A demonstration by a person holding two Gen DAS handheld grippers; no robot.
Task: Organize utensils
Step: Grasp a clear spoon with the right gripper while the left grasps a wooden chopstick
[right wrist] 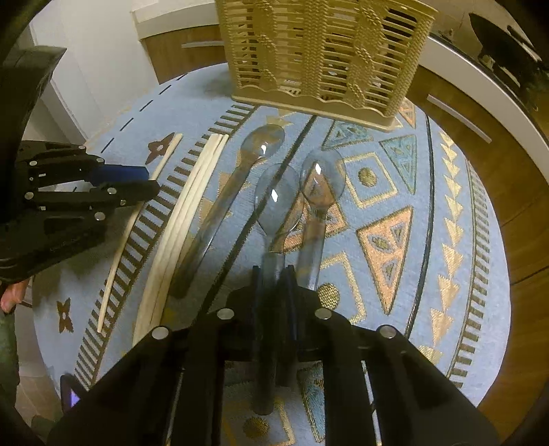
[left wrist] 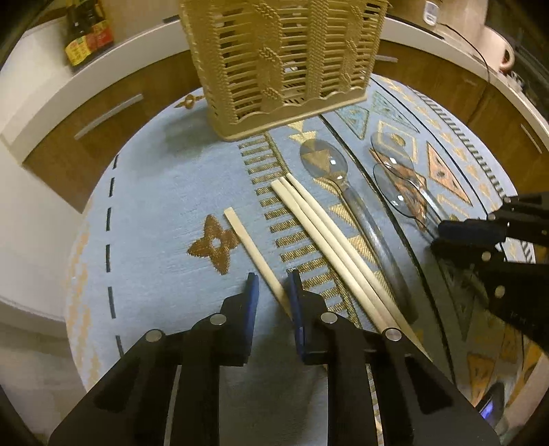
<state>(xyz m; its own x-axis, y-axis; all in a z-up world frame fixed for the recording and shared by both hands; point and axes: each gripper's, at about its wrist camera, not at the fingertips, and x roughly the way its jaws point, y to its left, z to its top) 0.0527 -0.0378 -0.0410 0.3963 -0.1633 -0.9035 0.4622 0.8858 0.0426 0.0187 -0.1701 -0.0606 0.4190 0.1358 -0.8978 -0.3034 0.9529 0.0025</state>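
A tan slatted utensil basket (left wrist: 284,65) (right wrist: 326,58) stands at the far side of the blue patterned cloth. My left gripper (left wrist: 272,284) (right wrist: 151,180) straddles a single pale chopstick (left wrist: 250,247) (right wrist: 120,247). The stick lies against the right finger, with a gap to the left one. Three more chopsticks (left wrist: 329,236) (right wrist: 192,206) lie together just right of it. My right gripper (right wrist: 272,272) (left wrist: 442,236) is shut on the handle of the middle clear spoon (right wrist: 278,195). A second clear spoon (right wrist: 322,178) lies partly under it, and a third (right wrist: 264,140) (left wrist: 324,161) rests beside the chopsticks.
The round table (left wrist: 154,206) is ringed closely by wooden cabinets (left wrist: 103,113) with metal handles and a white counter. A dark bottle (left wrist: 87,31) stands on that counter at the far left. A person's fingers (right wrist: 12,296) show at the left edge.
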